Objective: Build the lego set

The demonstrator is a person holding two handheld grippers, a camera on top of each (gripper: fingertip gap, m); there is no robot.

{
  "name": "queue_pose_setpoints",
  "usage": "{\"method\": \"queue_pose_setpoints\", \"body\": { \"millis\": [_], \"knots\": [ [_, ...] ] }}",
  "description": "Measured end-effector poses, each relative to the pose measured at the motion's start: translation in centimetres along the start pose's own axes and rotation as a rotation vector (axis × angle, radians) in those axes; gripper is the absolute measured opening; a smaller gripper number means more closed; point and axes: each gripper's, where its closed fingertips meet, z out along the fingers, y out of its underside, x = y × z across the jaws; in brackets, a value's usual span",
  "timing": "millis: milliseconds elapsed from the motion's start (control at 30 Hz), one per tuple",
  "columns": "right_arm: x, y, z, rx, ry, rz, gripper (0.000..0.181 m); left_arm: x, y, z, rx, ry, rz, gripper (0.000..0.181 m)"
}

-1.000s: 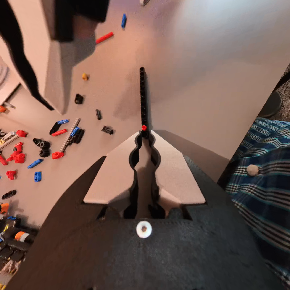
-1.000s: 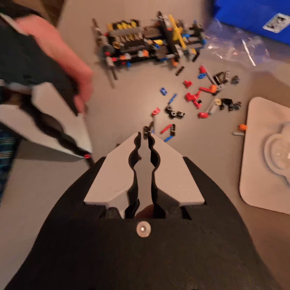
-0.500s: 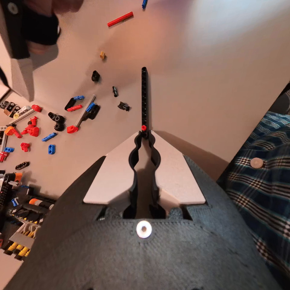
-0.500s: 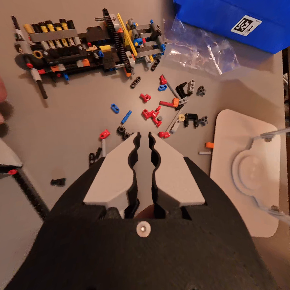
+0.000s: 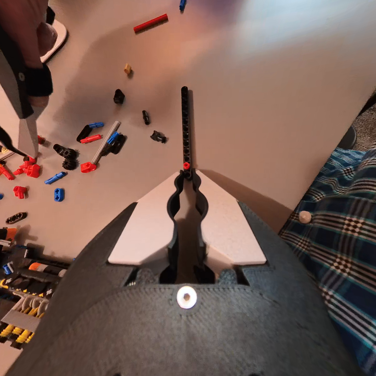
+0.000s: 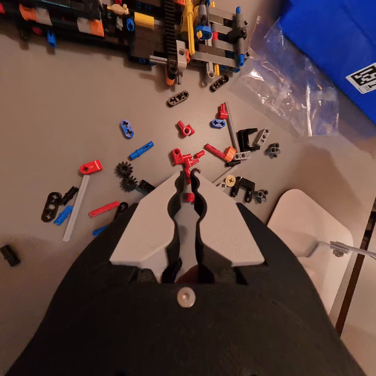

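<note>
Gripping black beam (image 5: 186,130), left tongs (image 5: 187,175); clear bag (image 6: 284,85) apparently empty.

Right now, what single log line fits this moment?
left hand-held gripper: shut on black beam | right hand-held gripper: open, tips at red pins | pick pending

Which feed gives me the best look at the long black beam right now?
Left wrist view: the long black beam runs straight out from the left gripper, which is shut on its near end, red pin visible. The right wrist view doesn't show it.
</note>
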Motion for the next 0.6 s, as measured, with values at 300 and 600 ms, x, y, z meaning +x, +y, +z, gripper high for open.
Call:
{"method": "queue_pose_setpoints", "body": {
  "millis": [300,600],
  "knots": [
    [0.26,0.25,0.49,0.011,-0.044,0.013,0.003,-0.01,-0.08,0.07,0.001,0.013,-0.002,0.006],
    [-0.13,0.28,0.03,0.035,-0.063,0.088,0.002,-0.04,-0.1,0.1,0.001,0.012,0.002,0.006]
  ]
}}
